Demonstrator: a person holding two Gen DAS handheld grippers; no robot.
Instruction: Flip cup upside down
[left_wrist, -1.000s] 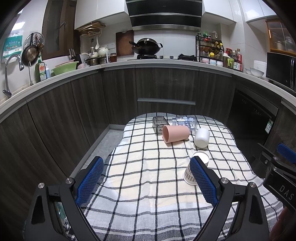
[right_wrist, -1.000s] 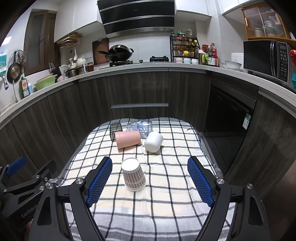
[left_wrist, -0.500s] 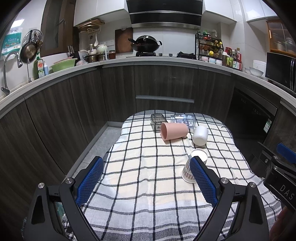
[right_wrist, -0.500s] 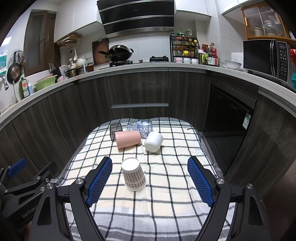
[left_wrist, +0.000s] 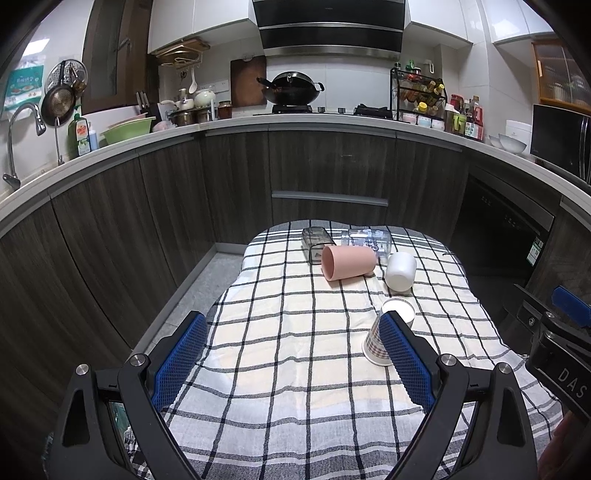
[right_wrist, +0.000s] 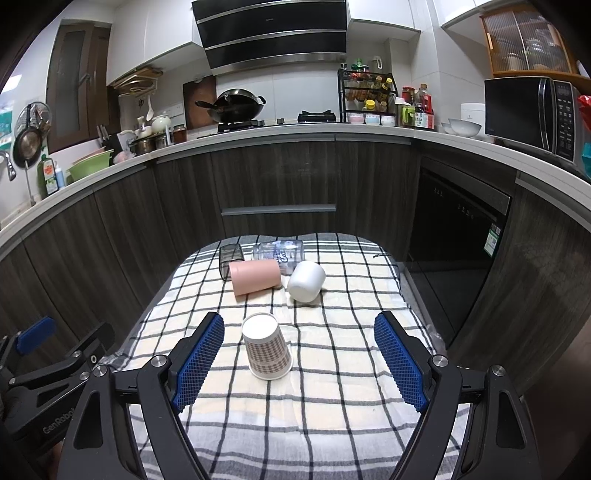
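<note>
A checked paper cup stands upside down, rim on the cloth, just right of my right gripper's left finger; in the left wrist view the cup is partly hidden behind the right finger. Farther back a pink cup lies on its side, next to a white cup that lies tilted. A dark clear cup and a clear printed cup lie behind them. My left gripper is open and empty. My right gripper is open and empty.
A small table with a black-and-white checked cloth holds everything. Dark kitchen cabinets curve around behind it, with a dishwasher at the right. The other gripper shows at the left edge of the right wrist view.
The left gripper has tilted or drawn back a little, so the table sits lower in its view. The right gripper and the cups have hardly moved.
</note>
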